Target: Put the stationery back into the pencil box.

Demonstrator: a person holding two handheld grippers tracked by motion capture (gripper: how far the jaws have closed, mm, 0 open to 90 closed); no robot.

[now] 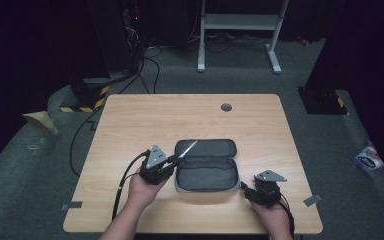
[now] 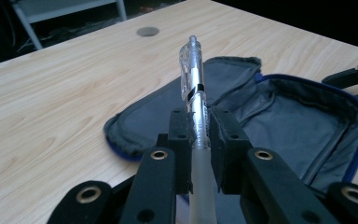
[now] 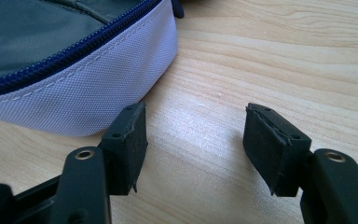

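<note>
A grey pencil case (image 1: 207, 172) with a blue zip lies open flat on the wooden table (image 1: 145, 125), near its front middle. My left gripper (image 1: 175, 159) hovers over the case's left end, shut on a clear plastic pen (image 1: 187, 149) that sticks out past the pads, slanting up and away. In the left gripper view the pen (image 2: 193, 79) runs between the jaws of that gripper (image 2: 199, 135), with the open case (image 2: 284, 116) beneath. My right gripper (image 1: 247, 190) sits low by the case's front right corner. Its jaws (image 3: 198, 140) stand open over bare wood, beside the case's pale outer wall (image 3: 88, 88).
A round cable hole (image 1: 226, 107) sits near the table's far edge. Beyond the table stands a white metal frame (image 1: 240, 22), with cables on the dark floor at the left. A small packet (image 1: 369, 159) lies on the floor to the right.
</note>
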